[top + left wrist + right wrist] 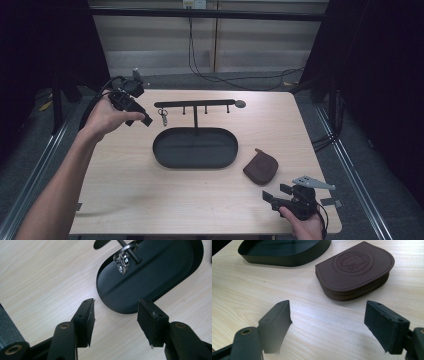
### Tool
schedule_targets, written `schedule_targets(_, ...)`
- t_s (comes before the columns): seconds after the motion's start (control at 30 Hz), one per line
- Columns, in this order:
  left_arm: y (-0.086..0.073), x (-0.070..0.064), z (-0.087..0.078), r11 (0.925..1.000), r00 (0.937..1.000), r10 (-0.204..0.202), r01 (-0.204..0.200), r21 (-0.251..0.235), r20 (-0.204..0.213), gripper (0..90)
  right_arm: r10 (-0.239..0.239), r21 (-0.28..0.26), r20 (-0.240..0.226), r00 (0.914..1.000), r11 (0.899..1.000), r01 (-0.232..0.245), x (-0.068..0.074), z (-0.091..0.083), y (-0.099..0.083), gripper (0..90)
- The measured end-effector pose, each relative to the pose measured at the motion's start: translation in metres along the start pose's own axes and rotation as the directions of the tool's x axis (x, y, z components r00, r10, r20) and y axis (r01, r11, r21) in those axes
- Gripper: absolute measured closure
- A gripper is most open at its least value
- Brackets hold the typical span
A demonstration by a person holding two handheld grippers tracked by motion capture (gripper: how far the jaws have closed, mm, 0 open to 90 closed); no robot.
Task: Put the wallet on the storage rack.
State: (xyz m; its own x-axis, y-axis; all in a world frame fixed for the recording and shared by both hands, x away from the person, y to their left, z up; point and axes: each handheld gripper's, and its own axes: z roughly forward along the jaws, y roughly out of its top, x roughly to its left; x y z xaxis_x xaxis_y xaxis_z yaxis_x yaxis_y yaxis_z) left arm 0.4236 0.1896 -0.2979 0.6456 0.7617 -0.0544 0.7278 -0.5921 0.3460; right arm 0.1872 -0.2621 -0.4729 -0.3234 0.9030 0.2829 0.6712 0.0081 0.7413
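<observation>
L gripper (145,119) jaws spread, empty, near silver keyring (163,117) hung above black oval metal tray (165,155); R gripper (328,325) agape, empty, lined up w/ brown leather zip pouch (357,270) beside tray, prob. next grab.

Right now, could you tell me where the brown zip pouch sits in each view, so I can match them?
High view: brown zip pouch lies right of centre, beside the black oval tray.
Left gripper view: not in it.
Right gripper view: upper right, beyond the jaws.
Shared landmark: the tray.

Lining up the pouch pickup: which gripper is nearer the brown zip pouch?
Right. The right gripper is open just in front of the brown zip pouch, near the table's front edge. The left gripper is open far across, beside the key ring on the rack.
</observation>
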Motion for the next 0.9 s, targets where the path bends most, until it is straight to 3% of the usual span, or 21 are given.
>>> schedule_targets(0.3, -0.022, 0.002, 0.009, 0.9989, 0.9997, 0.014, -0.014, -0.044, -0.019, 33.4, 0.003, 0.001, 0.004, 1.0, 1.0, -0.003, 0.0, 0.0, 0.0, 21.2)
schedule_targets(0.4, -0.03, 0.002, 0.009, 0.9951, 0.9988, 0.02, -0.025, -0.095, -0.044, 31.0, 0.003, 0.003, 0.004, 1.0, 1.0, -0.003, 0.0, 0.001, 0.0, 21.2)
schedule_targets(0.67, -0.051, 0.002, 0.01, 0.9867, 0.998, 0.024, -0.033, -0.159, -0.058, 26.6, 0.006, 0.0, 0.001, 1.0, 1.0, -0.006, 0.001, 0.002, 0.001, 20.9)
schedule_targets(0.8, -0.064, 0.005, 0.011, 0.9804, 0.9997, 0.0, -0.005, -0.197, -0.023, 23.0, 0.006, 0.003, 0.001, 1.0, 1.0, -0.006, 0.001, 0.003, 0.002, 20.7)
schedule_targets(0.9, -0.076, 0.009, 0.014, 0.9775, 0.999, 0.037, -0.031, -0.209, 0.024, 19.0, 0.011, 0.002, 0.002, 0.9999, 1.0, -0.011, 0.0, 0.003, 0.002, 20.6)
